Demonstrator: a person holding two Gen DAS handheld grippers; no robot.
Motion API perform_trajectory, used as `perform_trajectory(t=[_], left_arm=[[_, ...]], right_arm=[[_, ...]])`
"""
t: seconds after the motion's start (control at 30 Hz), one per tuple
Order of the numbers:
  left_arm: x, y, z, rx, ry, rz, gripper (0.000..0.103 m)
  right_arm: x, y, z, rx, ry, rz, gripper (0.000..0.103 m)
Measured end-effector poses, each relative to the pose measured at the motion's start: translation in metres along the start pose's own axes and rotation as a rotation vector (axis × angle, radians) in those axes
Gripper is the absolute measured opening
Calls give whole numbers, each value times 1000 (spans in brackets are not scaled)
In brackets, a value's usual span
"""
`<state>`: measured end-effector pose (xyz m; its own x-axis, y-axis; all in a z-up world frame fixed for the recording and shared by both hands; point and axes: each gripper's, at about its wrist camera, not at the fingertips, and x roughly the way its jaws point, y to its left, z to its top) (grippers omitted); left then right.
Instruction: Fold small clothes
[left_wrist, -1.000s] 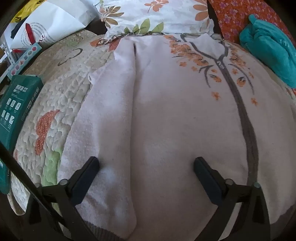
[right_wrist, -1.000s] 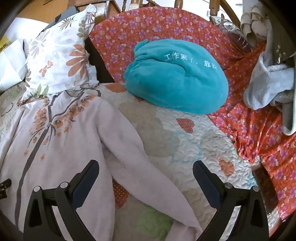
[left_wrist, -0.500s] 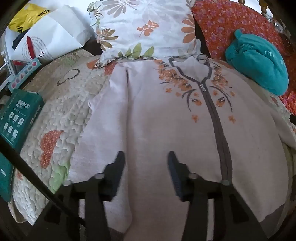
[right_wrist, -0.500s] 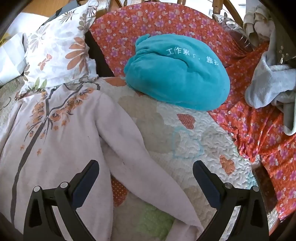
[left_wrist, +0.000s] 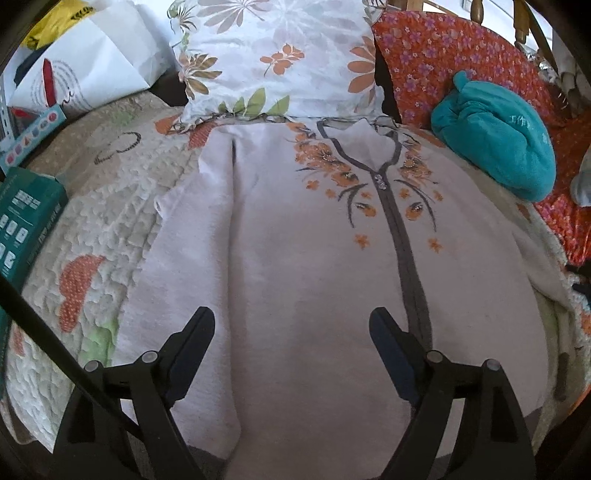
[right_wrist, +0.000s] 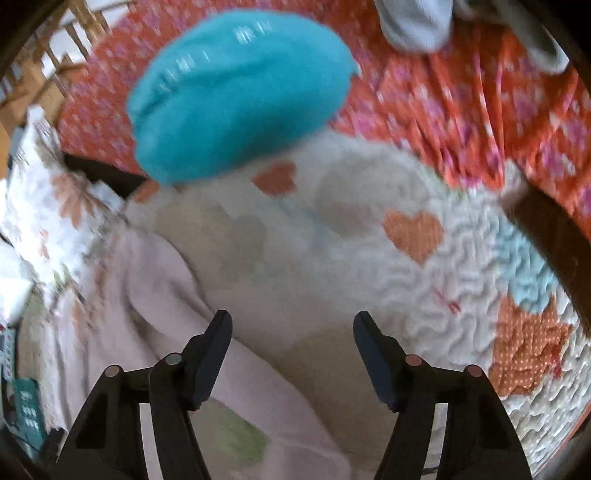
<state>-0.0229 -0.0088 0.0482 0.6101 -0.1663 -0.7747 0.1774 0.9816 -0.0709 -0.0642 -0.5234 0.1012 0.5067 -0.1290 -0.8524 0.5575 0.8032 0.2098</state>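
Note:
A pale pink zip-up top (left_wrist: 295, 240) with orange flowers and a grey zipper lies flat, front up, on the quilted bed. Its left sleeve (left_wrist: 192, 258) is folded in along the body. My left gripper (left_wrist: 291, 325) is open and empty, hovering over the lower part of the top. In the blurred right wrist view my right gripper (right_wrist: 291, 332) is open and empty above the other sleeve (right_wrist: 155, 295), which stretches out across the quilt (right_wrist: 424, 295).
A floral pillow (left_wrist: 280, 59) lies behind the collar. A teal bundle (left_wrist: 495, 144) (right_wrist: 236, 81) rests on an orange flowered cloth (left_wrist: 443, 55) at the right. A green box (left_wrist: 26, 218) and a white bag (left_wrist: 81, 62) sit at the left.
My left gripper closed partway half a second ago and has opened wide again, pulling back from the top. My right gripper has swung right and lower, toward the sleeve; its view is blurred.

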Motion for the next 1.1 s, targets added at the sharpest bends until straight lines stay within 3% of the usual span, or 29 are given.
perform_trajectory(t=[0.03,0.1,0.37,0.43,0.47,0.5,0.57,0.67,0.73,0.77,0.8,0.83,1.1], left_arm=[[-1,0,0,-4,-6,-4,85],[-3,-2,1,-3,-16,-8,85],[0,-5,3,-6,-2,-34,85],[2,-5,3,-26,15,-57,85],[3,-4,4,-36,21,-67,85],[3,-4,4,-44,23,-73,85],[1,-4,5,-56,18,-77,85],[0,-5,5,-54,5,-63,85],[1,-3,5,-59,11,-60,85],[3,-3,5,-67,21,-61,85],[4,-2,4,-73,27,-62,85],[5,-1,4,-77,31,-63,85],[2,5,6,-103,29,-77,85]], right_arm=[[4,-2,-3,-21,2,-63,72],[7,-9,-7,-26,5,-97,72],[14,-7,-35,-21,177,142,71],[14,9,-45,-104,192,135,41],[14,15,-46,-118,218,183,13],[12,16,-44,-114,212,194,13],[-11,21,-37,-153,96,118,13],[-72,40,-29,-277,-225,-100,13],[-97,53,-34,-329,-405,-217,19],[-99,52,-35,-321,-423,-226,42],[-91,47,-33,-303,-384,-212,83],[-83,43,-26,-283,-349,-201,93],[-83,-56,-8,149,-273,-81,90]])
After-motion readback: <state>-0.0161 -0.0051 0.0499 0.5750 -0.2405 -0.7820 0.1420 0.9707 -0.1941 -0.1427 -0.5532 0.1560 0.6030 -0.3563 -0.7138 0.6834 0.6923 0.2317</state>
